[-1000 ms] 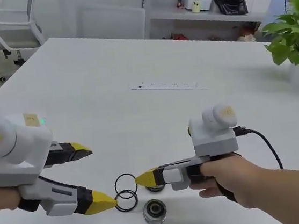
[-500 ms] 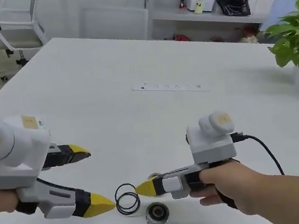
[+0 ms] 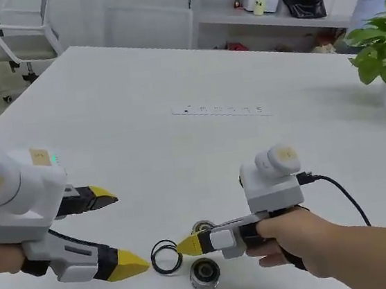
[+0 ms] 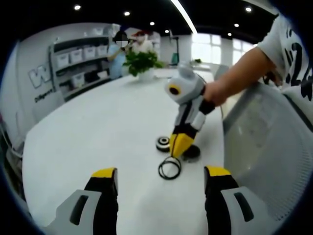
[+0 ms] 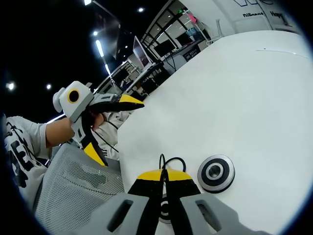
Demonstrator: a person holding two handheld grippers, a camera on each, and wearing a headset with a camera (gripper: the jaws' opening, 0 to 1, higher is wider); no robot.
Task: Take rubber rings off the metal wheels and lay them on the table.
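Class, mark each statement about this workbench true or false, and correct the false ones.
1. The left gripper has its jaws open. True.
2. The right gripper has its jaws wide apart. False: they are shut.
3. Black rings lie on the table between the two grippers. True.
4. Three wheels stand on the table. False: there are two, a near wheel and a far wheel.
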